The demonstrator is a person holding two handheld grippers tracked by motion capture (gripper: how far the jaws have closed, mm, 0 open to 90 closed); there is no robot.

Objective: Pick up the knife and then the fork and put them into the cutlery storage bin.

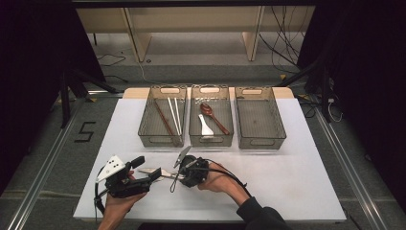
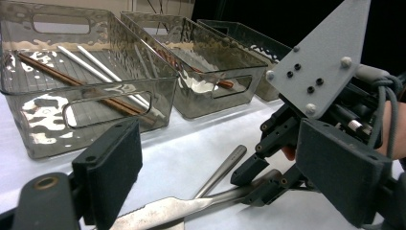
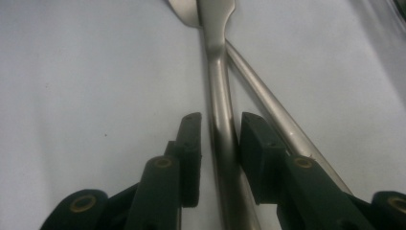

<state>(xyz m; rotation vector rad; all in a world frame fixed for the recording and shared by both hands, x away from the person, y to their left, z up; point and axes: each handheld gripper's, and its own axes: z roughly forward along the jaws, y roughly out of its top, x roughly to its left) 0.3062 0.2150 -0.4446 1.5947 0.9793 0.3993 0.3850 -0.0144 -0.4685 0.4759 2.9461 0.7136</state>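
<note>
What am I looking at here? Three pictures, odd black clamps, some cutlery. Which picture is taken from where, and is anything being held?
A person sits at a white table with a hand-held gripper in each hand: the left hand-held gripper and the right hand-held gripper. One picture looks down from above; the other two come from small cameras riding on each gripper. Three clear bins stand at the back, holding chopsticks and spoons. In front lie a steel knife and another steel handle. The right gripper's jaws straddle the knife handle, with narrow gaps showing, so it is not gripped yet. The left one's jaws stand open.
</note>
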